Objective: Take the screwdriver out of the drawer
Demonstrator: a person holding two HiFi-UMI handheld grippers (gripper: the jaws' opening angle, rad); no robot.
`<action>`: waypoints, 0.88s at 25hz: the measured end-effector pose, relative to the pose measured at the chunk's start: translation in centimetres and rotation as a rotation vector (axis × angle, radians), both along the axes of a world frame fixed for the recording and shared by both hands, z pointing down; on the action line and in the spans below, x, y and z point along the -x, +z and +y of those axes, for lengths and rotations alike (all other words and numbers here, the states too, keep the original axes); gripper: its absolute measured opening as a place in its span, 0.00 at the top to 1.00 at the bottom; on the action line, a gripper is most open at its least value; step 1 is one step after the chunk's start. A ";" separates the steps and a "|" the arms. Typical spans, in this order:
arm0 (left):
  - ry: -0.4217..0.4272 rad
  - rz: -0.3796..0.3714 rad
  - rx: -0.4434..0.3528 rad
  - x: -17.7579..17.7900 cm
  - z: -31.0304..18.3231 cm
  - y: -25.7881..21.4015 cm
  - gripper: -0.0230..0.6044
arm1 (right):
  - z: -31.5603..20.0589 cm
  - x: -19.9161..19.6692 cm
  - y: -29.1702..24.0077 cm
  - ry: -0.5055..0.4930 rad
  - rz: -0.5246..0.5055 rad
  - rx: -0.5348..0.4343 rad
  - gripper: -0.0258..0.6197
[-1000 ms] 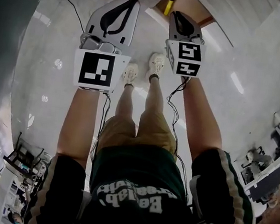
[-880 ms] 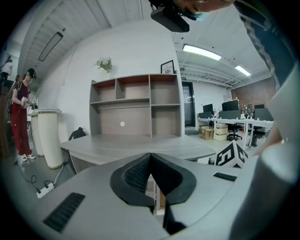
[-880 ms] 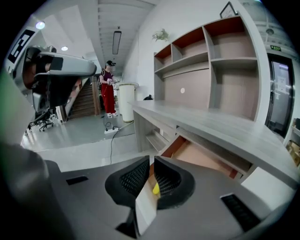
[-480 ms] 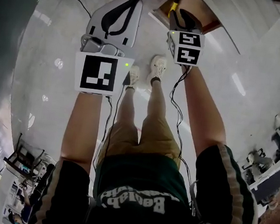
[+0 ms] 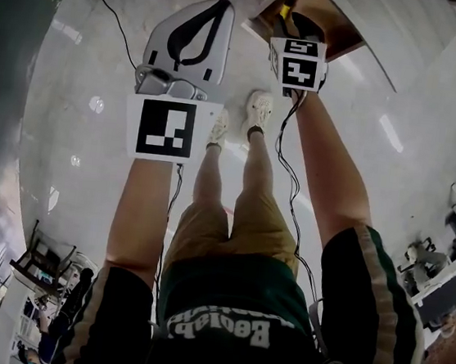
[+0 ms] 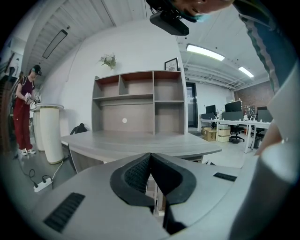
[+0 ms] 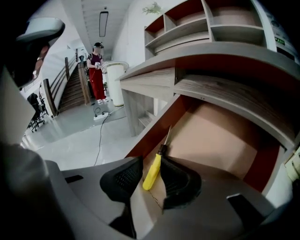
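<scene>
The open wooden drawer (image 7: pixel 211 136) is sitting pulled out under the tabletop (image 7: pixel 220 50). The left gripper (image 6: pixel 150 158) is hanging outside it, jaws pressed together on nothing, while the right gripper (image 7: pixel 151 164) is reaching down into it, jaws just having been opening and now spread. Between them the yellow-handled screwdriver (image 7: pixel 153 172) is lying on the drawer bottom beside its left wall, apparently untouched.

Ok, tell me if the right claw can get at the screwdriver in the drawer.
Probably yes. The right claw has just been opening its jaws, which flank the yellow handle of the screwdriver in the open drawer; nothing blocks them.
</scene>
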State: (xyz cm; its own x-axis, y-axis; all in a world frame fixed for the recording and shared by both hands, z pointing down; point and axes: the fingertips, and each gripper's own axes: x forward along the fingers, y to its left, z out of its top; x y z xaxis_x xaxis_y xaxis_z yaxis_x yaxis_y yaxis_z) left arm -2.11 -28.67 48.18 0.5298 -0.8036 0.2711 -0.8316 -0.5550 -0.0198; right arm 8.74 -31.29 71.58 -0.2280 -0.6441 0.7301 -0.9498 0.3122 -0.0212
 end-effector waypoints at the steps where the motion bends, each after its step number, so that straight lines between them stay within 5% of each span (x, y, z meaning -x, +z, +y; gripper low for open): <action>1: -0.003 0.003 0.002 0.2 -0.2 0.1 0.94 | -0.2 0.1 0.3 0.003 0.007 0.005 0.76; 22: -0.039 0.011 0.041 1.3 -1.0 2.2 0.94 | -3.0 -1.1 2.3 0.040 0.173 -0.016 0.76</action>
